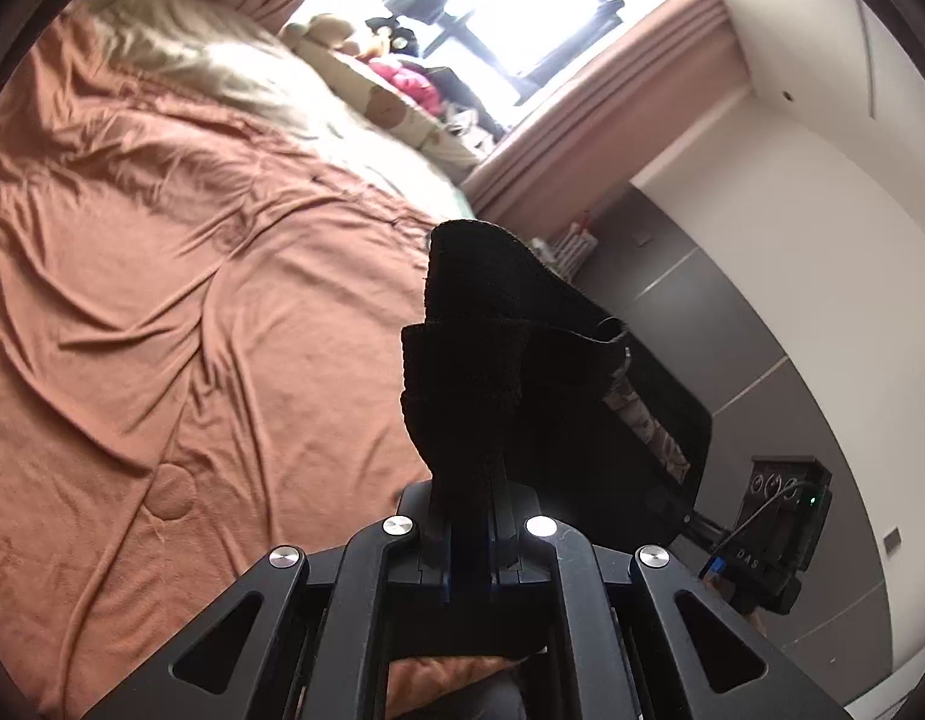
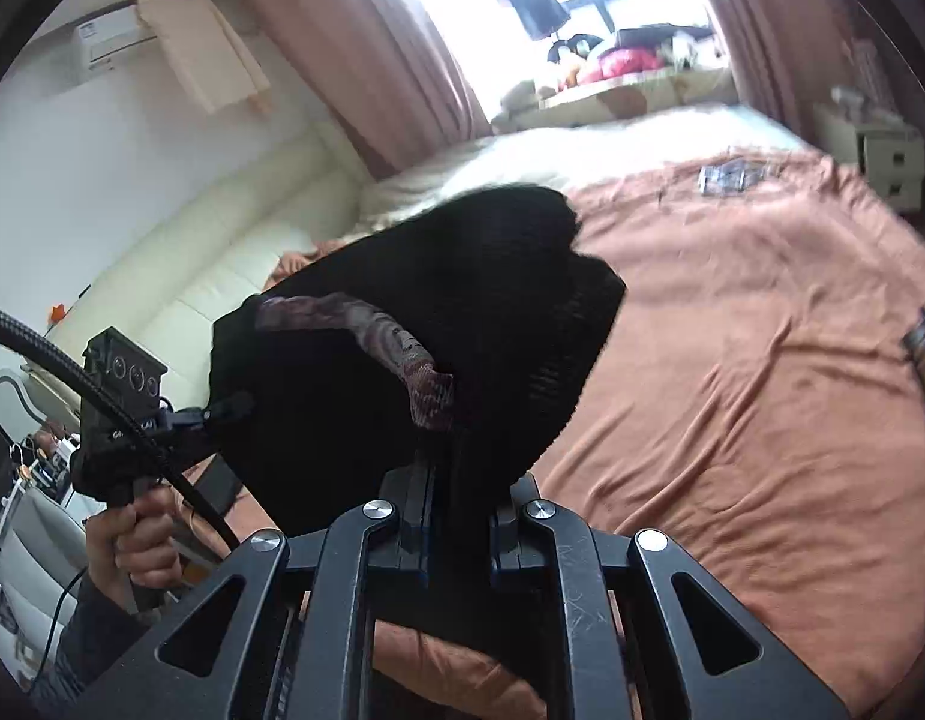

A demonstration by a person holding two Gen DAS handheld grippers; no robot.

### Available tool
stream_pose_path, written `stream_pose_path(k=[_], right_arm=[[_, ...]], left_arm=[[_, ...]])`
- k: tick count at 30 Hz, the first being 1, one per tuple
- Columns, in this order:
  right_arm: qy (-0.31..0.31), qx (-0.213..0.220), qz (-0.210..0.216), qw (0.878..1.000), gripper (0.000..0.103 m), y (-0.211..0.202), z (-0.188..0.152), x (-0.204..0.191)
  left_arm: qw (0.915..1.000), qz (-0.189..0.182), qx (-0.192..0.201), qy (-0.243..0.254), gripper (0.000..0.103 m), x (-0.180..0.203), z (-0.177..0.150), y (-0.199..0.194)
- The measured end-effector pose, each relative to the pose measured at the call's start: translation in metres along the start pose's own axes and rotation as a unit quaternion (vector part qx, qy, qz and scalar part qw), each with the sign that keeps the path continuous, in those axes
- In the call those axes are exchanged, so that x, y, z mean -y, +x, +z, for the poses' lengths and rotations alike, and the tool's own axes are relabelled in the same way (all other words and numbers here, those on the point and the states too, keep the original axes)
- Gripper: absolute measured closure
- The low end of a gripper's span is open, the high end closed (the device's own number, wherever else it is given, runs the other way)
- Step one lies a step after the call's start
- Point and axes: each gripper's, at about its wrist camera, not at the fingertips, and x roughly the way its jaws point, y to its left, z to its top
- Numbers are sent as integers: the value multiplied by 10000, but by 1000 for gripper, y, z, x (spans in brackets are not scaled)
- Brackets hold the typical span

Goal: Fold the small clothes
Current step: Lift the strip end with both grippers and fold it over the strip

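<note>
Left wrist view: garment (image 1: 522,360) at centre, held up off the bed (image 1: 162,300), which spreads 9 o'clock. Pillow (image 1: 222,66) at 11; window (image 1: 522,6) at 12. Right wrist view: garment (image 2: 438,324) above jaws, bed (image 2: 732,330) at 3, headboard (image 2: 222,240) at 9, hand (image 2: 132,540) at 8, window sill (image 2: 630,84) at 1.

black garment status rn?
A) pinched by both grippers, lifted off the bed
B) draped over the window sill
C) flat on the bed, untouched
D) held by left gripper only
A: the left gripper and the right gripper are each clamped on the black garment, which hangs in the air above the orange bedspread.
</note>
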Motion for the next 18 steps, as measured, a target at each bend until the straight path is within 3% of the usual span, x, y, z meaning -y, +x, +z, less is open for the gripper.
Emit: stream_pose_path(k=[8, 18], right_arm=[[-461, 657, -218, 9965, 94, -126, 16, -25], [-501, 1204, -757, 9886, 94, -261, -10, 14]], left_arm=[[9973, -341, 122, 643, 95, 100, 8, -30], [9873, -954, -238, 1247, 95, 206, 1, 23]])
